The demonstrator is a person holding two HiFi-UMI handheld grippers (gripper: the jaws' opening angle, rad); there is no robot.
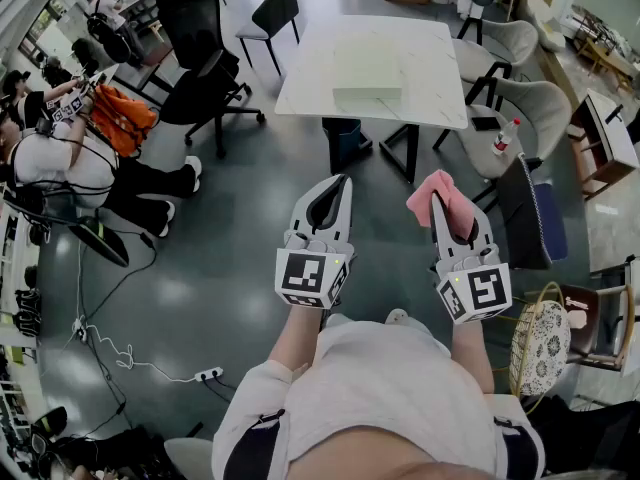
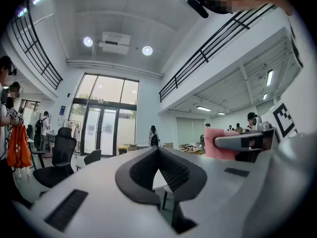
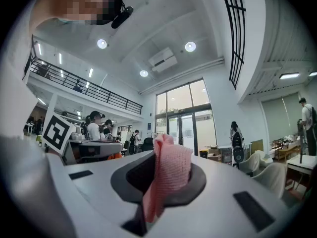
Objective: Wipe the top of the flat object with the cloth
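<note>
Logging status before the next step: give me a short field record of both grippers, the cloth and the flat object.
left gripper: jaws together, nothing between them, held in the air
right gripper: shut on the cloth, held in the air beside the left one
cloth: pink, bunched, sticking out past the jaws
flat object: white, lying on the white table, ahead of the person
contact: neither gripper nor the cloth touches the flat object
wiping: not yet begun
surroundings: office chair left of the table
</note>
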